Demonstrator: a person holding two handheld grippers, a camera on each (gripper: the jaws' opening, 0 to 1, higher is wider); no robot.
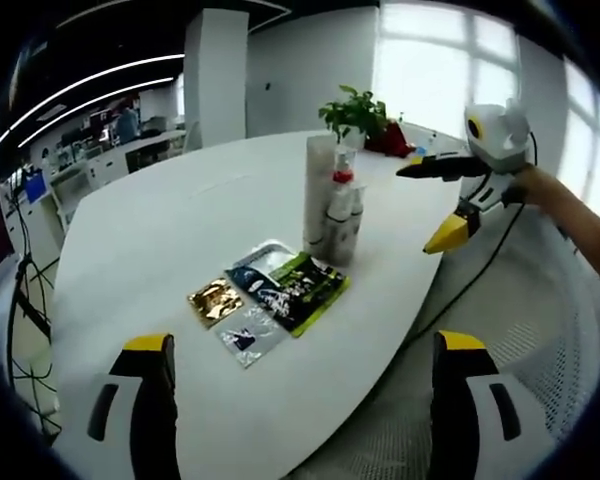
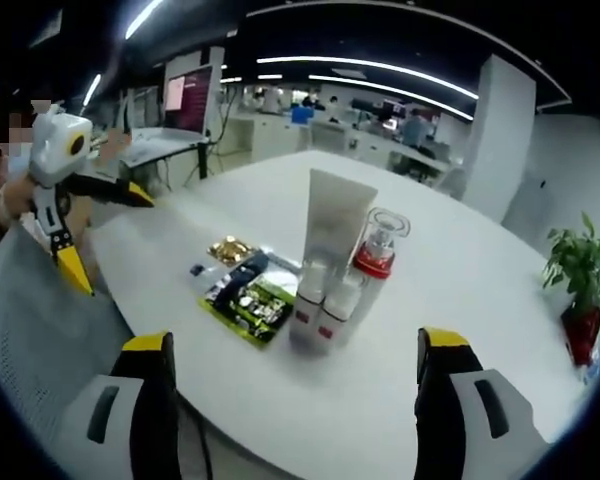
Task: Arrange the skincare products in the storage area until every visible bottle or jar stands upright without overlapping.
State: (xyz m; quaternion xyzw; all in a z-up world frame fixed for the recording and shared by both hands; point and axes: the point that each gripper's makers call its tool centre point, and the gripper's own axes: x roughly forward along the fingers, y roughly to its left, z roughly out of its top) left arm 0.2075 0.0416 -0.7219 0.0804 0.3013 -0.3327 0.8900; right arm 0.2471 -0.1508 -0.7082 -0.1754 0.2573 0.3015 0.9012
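Left claw (image 1: 300, 400): jaws wide apart, nothing between them, hovering off the near edge of the white worktop (image 1: 160, 230). Right claw (image 2: 295, 400): same, spread and empty, short of the opposite edge. Right claw (image 1: 435, 205) also visible from the left gripper view, jaws parted, just beside the bottle cluster, touching nothing.

Ahead: tall white tube (image 2: 332, 225) upright on its cap, red-collared pump bottle (image 2: 373, 262) beside it, two small white bottles (image 2: 325, 310) in front, packed tight. Flat sachets (image 1: 270, 290) lying on the worktop just beside the cluster, several overlapping.

Looks like approach step, no grasp yet. Bottles appear upright already; next move probably spacing them out or separating the sachets. Needs a narrow, careful closing-in: tube looks top-heavy.

Left gripper view adds windows and the potted plant (image 1: 355, 112) directly behind the cluster. Right gripper view adds the clear pump cap and the gap-free bottle fronts.
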